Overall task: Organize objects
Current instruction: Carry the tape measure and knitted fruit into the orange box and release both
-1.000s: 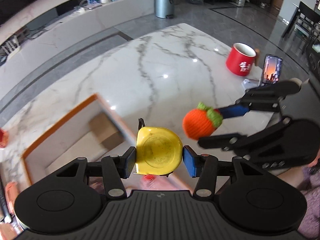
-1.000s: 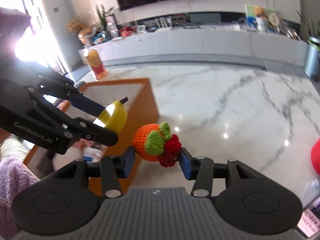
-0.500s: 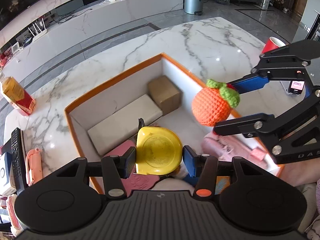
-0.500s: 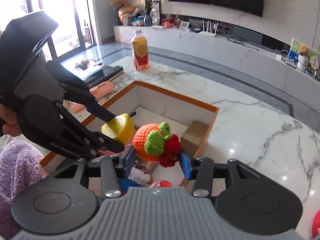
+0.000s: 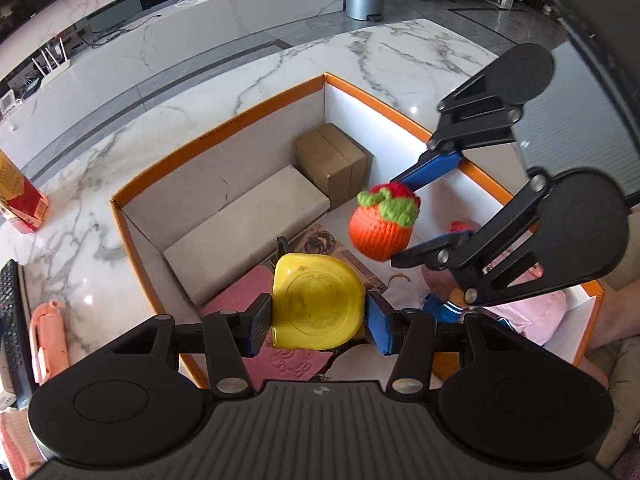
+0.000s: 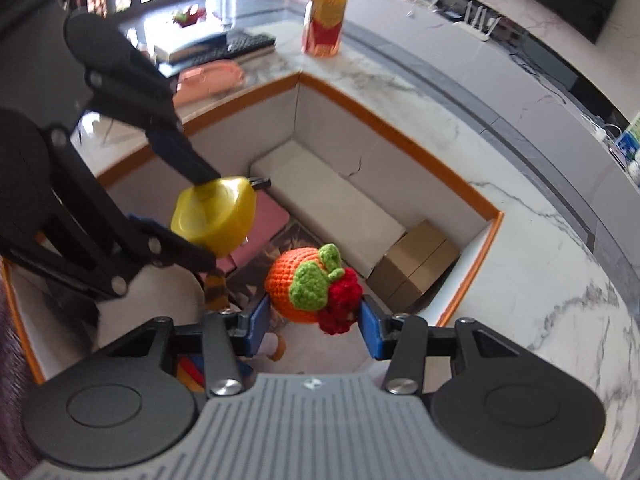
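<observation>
My left gripper (image 5: 318,318) is shut on a yellow tape measure (image 5: 316,306) and holds it above the orange-rimmed box (image 5: 224,128). My right gripper (image 6: 314,318) is shut on an orange crocheted fruit (image 6: 304,288) with green leaves and a red tuft, also above the box (image 6: 400,132). In the left wrist view the fruit (image 5: 380,228) hangs to the right of the tape measure. In the right wrist view the tape measure (image 6: 214,216) is up and to the left of the fruit.
The box holds a brown carton (image 5: 332,164), a beige flat block (image 5: 248,232), a pink pad (image 5: 256,288) and soft pink items (image 5: 532,312). On the marble table (image 5: 160,120) stand a juice bottle (image 6: 326,24), a remote (image 5: 12,320) and an orange tool (image 5: 46,336).
Both grippers moved from beside the box to over its middle and lower into it, each still holding its object. The right gripper now sits closer to the left one.
</observation>
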Action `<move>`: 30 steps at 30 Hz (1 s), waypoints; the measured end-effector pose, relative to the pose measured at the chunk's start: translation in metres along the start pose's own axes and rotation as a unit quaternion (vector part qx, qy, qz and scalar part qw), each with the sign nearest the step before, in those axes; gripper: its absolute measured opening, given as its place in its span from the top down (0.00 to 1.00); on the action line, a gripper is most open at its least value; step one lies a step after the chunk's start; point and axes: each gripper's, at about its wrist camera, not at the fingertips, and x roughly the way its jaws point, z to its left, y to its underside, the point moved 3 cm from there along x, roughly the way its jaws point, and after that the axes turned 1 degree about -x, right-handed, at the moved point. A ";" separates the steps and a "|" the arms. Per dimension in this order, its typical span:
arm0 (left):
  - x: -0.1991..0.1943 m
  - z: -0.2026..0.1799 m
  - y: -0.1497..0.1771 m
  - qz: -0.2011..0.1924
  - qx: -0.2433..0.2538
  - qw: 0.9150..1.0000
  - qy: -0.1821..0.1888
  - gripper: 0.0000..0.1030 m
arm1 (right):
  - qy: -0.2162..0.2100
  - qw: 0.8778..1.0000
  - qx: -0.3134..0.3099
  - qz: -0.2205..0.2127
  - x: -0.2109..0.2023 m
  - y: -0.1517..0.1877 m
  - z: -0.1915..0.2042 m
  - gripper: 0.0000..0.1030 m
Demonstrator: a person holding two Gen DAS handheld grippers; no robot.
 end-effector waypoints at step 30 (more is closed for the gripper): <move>0.041 -0.036 -0.031 0.037 0.049 0.995 0.085 0.43 | 0.154 0.987 -0.014 -0.049 -0.054 0.013 -0.038 0.49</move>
